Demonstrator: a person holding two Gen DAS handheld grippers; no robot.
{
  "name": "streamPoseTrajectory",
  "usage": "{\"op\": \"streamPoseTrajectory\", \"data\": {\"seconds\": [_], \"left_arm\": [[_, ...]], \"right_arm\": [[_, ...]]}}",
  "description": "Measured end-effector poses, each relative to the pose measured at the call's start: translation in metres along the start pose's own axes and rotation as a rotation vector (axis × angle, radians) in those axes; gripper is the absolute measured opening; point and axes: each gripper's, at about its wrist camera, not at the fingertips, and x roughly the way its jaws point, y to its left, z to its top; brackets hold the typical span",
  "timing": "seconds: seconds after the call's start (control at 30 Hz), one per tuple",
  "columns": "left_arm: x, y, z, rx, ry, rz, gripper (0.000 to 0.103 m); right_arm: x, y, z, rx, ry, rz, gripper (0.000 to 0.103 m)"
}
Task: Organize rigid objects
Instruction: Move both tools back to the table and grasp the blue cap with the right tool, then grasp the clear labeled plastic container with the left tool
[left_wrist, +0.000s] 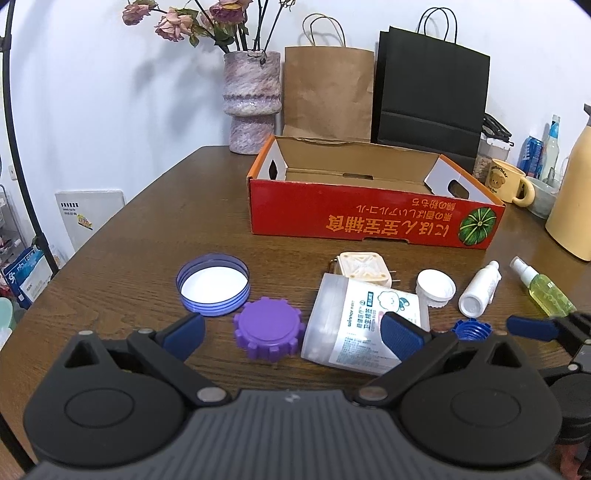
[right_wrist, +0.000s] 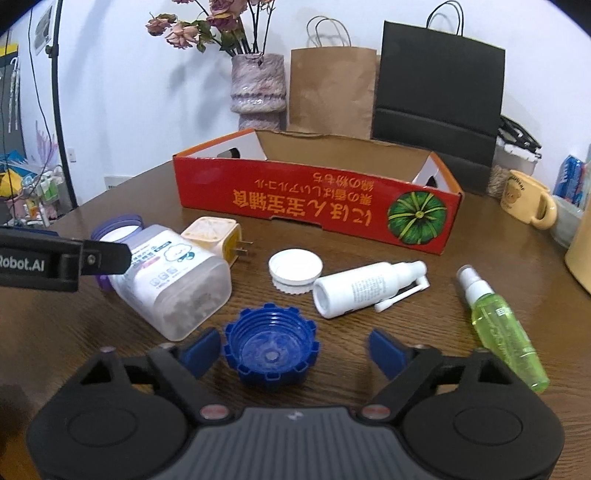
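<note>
The right gripper (right_wrist: 291, 350) hovers low with its fingers wide, and the blue cap (right_wrist: 270, 347) lies open side up between them, close to the left pad (right_wrist: 201, 350) and well off the right one. The left gripper (left_wrist: 291, 336) also stands wide open, with the purple cap (left_wrist: 268, 332) between its pads and the clear jar (left_wrist: 354, 325) lying on its side under its right finger (left_wrist: 400, 334). Judging from this, the step in hand is a grasp on a cap, most likely the blue one. To do it well, shift the right gripper a little to its left so the cap sits midway, then close on its ribbed wall, not the rim, so it does not flip. The left gripper should keep clear of the jar, which looks likely to roll if nudged. Farther off on the table (right_wrist: 388, 332) lie the white cap (right_wrist: 295, 267), the white bottle (right_wrist: 365, 288), the green spray (right_wrist: 498, 328), the plug (right_wrist: 214, 236) and the ringed lid (left_wrist: 213, 284). Beyond them the red box (right_wrist: 317, 205) stands open and seems empty, the probable place for everything, so carry each piece over its near wall and set it down inside.
</note>
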Motion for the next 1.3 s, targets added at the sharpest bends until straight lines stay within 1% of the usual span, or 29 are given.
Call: {"op": "streamPoseTrajectory", "data": {"seconds": [0.07, 0.1, 0.2, 0.43, 0.7, 0.87, 1.17, 1.3], "left_arm": [[0.001, -0.001, 0.0, -0.001, 0.0, -0.002, 0.103], [0.001, -0.001, 0.0, 0.0, 0.001, -0.002, 0.103], [0.003, -0.004, -0.001, 0.003, 0.004, 0.0, 0.103], [0.005, -0.01, 0.0, 0.01, 0.005, -0.005, 0.103], [0.012, -0.022, 0.003, 0.042, 0.01, -0.019, 0.103], [0.018, -0.033, 0.004, 0.063, 0.018, -0.041, 0.103], [0.03, -0.049, 0.003, 0.101, 0.038, -0.056, 0.103], [0.038, -0.051, 0.002, 0.095, 0.052, -0.06, 0.103]], "right_arm": [[0.001, -0.001, -0.001, 0.007, 0.004, 0.017, 0.064], [0.002, -0.002, -0.001, 0.012, 0.005, 0.025, 0.052], [0.0, -0.002, -0.003, 0.017, -0.013, 0.029, 0.052], [-0.011, -0.006, -0.004, 0.041, -0.079, 0.001, 0.052], [-0.021, -0.019, -0.004, 0.102, -0.142, -0.081, 0.052], [-0.022, -0.028, -0.004, 0.136, -0.151, -0.093, 0.052], [-0.022, -0.039, -0.006, 0.162, -0.15, -0.098, 0.052], [-0.021, -0.04, -0.006, 0.168, -0.149, -0.097, 0.052]]}}
